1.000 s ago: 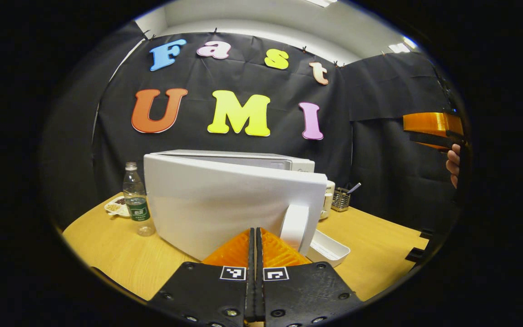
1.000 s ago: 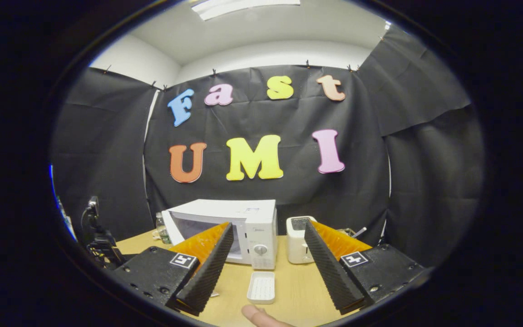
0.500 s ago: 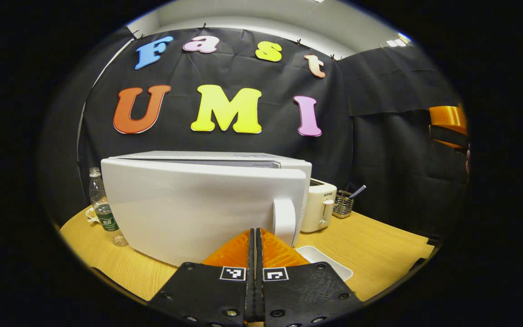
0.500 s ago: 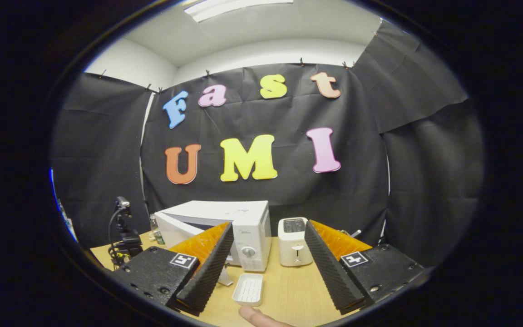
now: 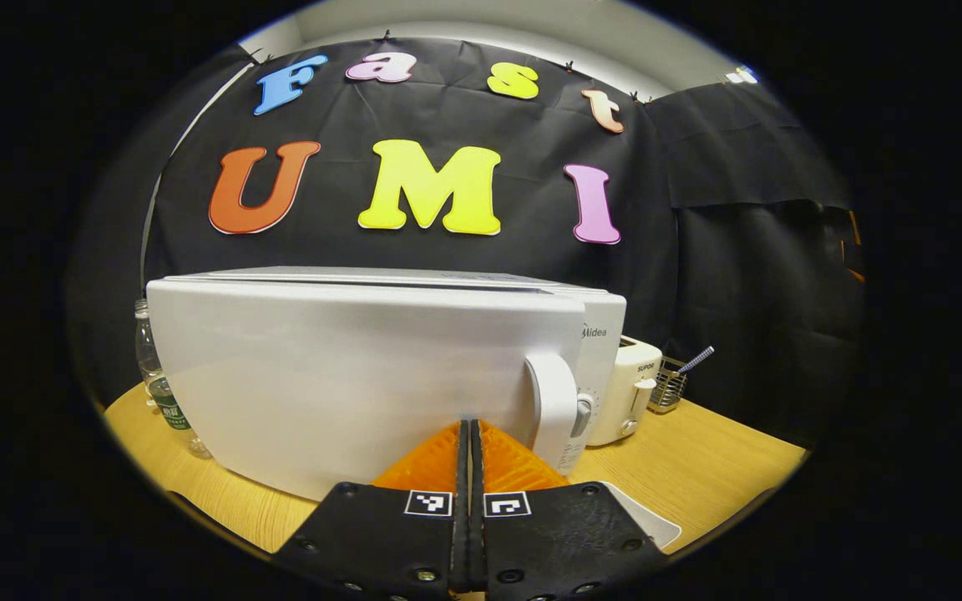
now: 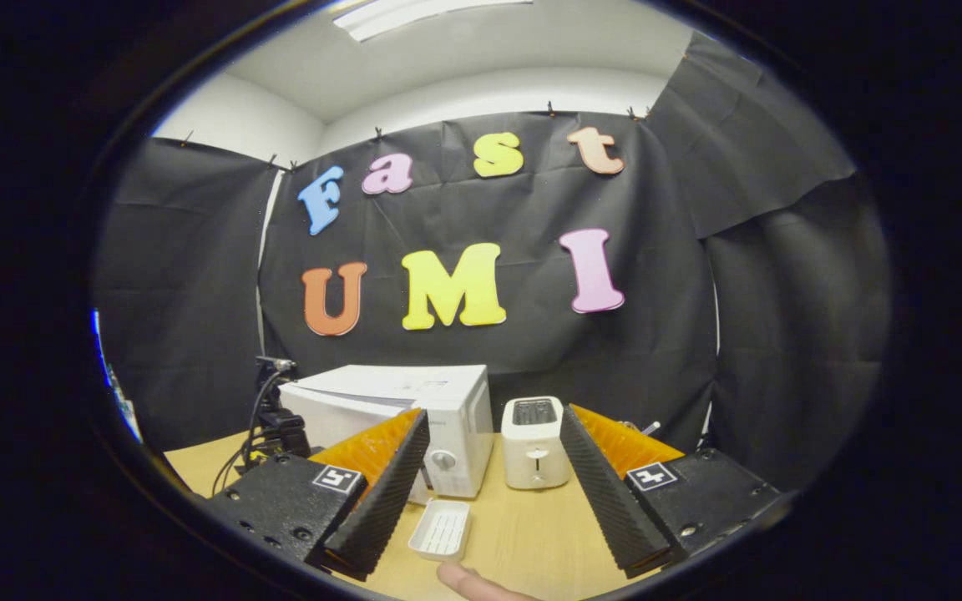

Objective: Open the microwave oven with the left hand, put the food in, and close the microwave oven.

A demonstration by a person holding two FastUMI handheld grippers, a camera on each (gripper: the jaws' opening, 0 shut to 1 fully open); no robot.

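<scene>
Yellow wooden worktop (image 5: 698, 467) underneath everything, booth cloth behind. White microwave oven (image 5: 364, 367) standing on it, biggest thing in the left gripper view; door (image 5: 339, 376) nearly flush with the body, a thin seam along its top edge, so impossible to say whether fully latched. Vertical white handle (image 5: 554, 409) at the door's right edge, control panel with a round knob (image 5: 584, 415) just behind it. Same oven smaller in the right gripper view (image 6: 414, 417), knob facing the camera.

White toaster (image 5: 633, 388) just right of the oven, apart from it; seen from the front in the right gripper view (image 6: 535, 442), slots on top. Small wire basket (image 5: 669, 388) with a striped stick poking out, right of the toaster. Clear plastic bottle (image 5: 159, 380) with a green label, partly hidden behind the oven's left side.

White ribbed tray (image 6: 442, 530) lying on the worktop in front of the oven, apparently holding nothing; food itself not visible, presumably behind the door.

Left gripper (image 5: 470, 434) right up against the lower door, just left of the handle, jaws pressed together with nothing between. Right gripper (image 6: 489, 476) held back from the worktop, jaws spread wide, holding nothing. Fingertip (image 6: 468, 580) at the lower edge of the right gripper view.
</scene>
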